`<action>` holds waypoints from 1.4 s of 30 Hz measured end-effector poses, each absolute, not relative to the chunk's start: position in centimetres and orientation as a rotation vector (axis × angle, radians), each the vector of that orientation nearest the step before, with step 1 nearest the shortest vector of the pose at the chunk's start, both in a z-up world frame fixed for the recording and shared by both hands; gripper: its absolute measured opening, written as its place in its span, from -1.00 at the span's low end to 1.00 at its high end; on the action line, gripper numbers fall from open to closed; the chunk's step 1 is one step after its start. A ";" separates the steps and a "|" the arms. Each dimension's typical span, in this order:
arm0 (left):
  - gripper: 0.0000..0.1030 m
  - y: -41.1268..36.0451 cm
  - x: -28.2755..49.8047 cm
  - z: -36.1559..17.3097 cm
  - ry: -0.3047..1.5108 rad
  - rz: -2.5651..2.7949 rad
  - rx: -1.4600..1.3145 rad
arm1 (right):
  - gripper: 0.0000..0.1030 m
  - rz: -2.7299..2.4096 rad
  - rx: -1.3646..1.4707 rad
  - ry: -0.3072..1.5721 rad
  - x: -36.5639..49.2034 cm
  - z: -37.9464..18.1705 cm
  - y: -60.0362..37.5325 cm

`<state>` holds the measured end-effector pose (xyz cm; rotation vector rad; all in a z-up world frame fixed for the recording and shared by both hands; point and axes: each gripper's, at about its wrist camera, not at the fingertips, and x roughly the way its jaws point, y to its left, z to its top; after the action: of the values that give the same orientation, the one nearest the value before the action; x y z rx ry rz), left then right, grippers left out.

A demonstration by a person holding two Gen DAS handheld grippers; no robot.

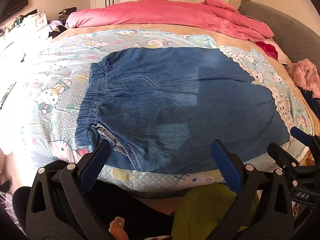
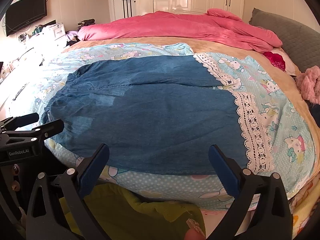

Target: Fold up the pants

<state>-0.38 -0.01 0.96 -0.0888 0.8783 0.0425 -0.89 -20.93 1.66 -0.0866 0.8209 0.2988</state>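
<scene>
"DAS" in pale letters on right gripper [image 1: 288, 140] body, at the right edge of the left wrist view. "GenRobot.AI" on left gripper [image 2: 50, 122] body, at the left edge of the right wrist view. No other legible text.

both wrist views near bed edge, sharing pants [image 1: 180, 108].

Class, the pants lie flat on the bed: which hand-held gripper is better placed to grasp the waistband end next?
Left hand-held gripper: open beside the pants' waistband; right hand-held gripper nears the lace-trimmed hem.
</scene>
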 end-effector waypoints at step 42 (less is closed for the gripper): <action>0.83 0.4 -0.3 1.3 0.867 0.056 -0.097 | 0.92 0.311 -0.088 0.815 -0.4 1.9 -20.5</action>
<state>-0.34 0.36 1.26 -0.0973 0.8667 0.0560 -0.35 -20.49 1.85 -0.0885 0.8150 0.3113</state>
